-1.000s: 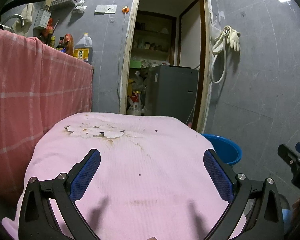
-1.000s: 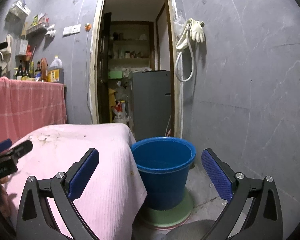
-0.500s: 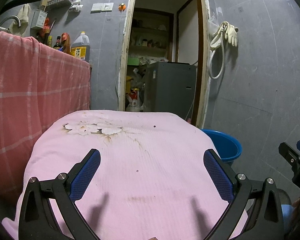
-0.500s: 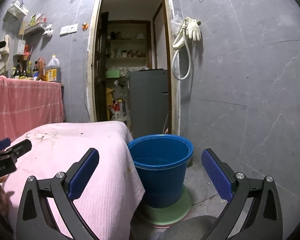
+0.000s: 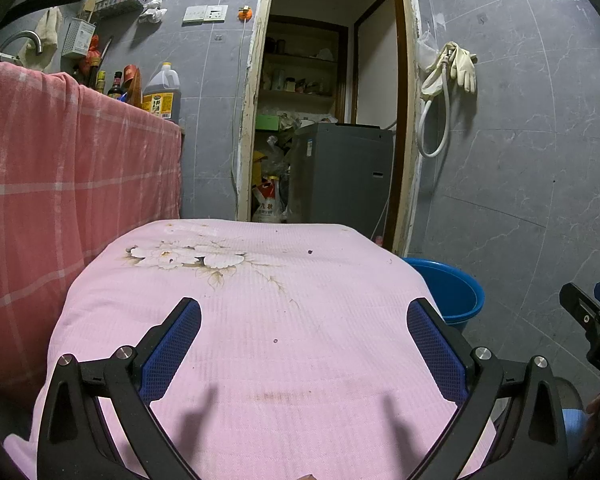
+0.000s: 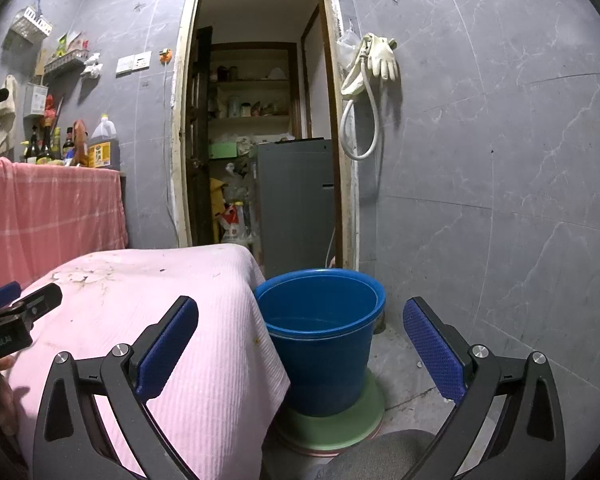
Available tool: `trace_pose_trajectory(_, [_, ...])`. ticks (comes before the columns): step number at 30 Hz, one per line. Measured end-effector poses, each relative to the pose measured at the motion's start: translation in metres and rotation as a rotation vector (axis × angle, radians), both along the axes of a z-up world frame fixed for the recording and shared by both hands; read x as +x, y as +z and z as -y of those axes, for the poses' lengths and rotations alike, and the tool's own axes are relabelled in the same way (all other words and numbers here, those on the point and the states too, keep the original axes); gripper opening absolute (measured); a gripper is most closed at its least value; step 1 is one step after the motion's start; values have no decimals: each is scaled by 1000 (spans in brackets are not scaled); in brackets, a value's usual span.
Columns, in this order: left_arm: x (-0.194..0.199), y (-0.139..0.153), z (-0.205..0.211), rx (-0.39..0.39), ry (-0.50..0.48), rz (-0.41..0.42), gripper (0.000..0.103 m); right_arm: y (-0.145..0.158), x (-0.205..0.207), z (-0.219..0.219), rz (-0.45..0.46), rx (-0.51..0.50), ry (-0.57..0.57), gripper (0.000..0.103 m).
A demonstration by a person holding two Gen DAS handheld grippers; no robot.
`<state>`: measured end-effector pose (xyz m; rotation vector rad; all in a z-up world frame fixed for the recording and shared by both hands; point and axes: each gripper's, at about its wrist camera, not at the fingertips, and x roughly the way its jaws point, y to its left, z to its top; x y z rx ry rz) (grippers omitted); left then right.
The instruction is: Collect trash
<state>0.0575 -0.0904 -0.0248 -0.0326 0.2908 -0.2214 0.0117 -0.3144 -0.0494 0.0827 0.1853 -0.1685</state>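
Standing upright, blue bucket mouth up, beside pink cloth

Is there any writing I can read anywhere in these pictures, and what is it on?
"九秋", roughly, on the white sack in the doorway; hard to be sure.
Oil jug: yellow label, print too small to read.
Left gripper side, seen from the right wrist: white lettering, too blurred.
Right gripper side: "D", the rest cut off.

1. A home kitchen is indicated by grey tiled walls, a faucet and oil bottles.
2. A pantry doorway and hung rubber gloves are seen.
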Motion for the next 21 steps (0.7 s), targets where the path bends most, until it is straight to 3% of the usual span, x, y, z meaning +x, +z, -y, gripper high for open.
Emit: trace_pose_trajectory(21, [0,-1,0,-1,3,-4,101,0,0,0,0,0,0,103])
